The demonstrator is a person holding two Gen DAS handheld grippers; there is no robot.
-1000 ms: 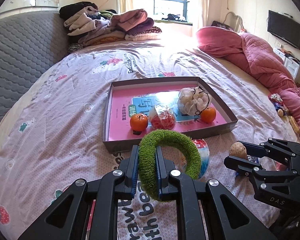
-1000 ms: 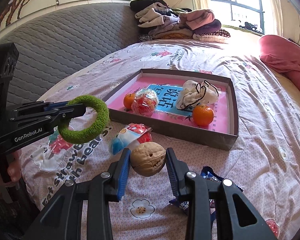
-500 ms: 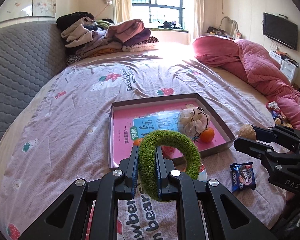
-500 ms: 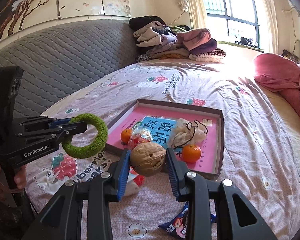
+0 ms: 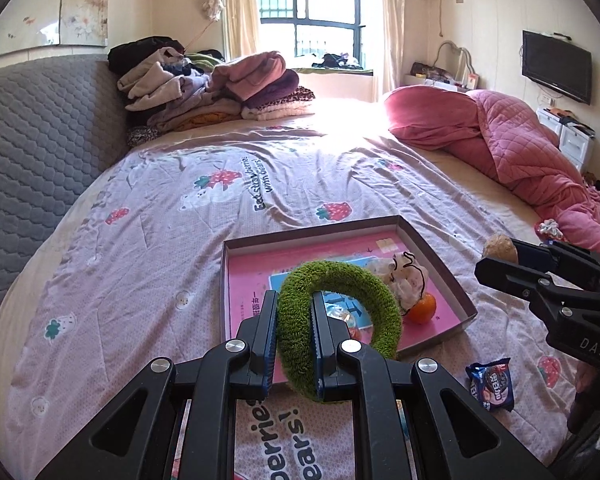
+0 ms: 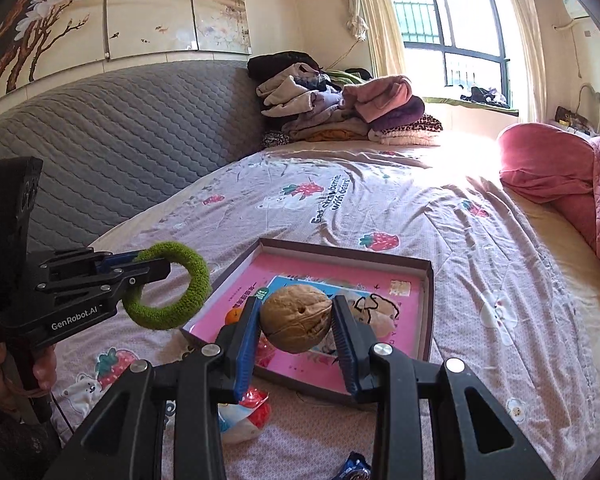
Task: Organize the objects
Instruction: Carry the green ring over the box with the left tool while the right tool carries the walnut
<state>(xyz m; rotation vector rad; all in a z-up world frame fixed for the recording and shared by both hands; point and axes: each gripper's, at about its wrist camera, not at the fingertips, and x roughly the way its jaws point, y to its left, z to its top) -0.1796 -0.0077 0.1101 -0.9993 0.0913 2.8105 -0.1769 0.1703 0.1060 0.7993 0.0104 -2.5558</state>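
Left gripper [image 5: 294,322] clamped tight on green fuzzy ring [image 5: 340,320], held above near edge of tray [image 5: 436,256]. Right gripper [image 6: 296,320] closed partway on walnut [image 6: 296,319], likewise lifted over tray on bedspread [image 6: 380,208].

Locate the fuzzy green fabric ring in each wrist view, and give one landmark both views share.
Left wrist view: the fuzzy green fabric ring sits bottom centre, clamped in the left gripper.
Right wrist view: the ring is at middle left, in that same gripper.
Shared landmark: the shallow brown box with pink lining on the bed.
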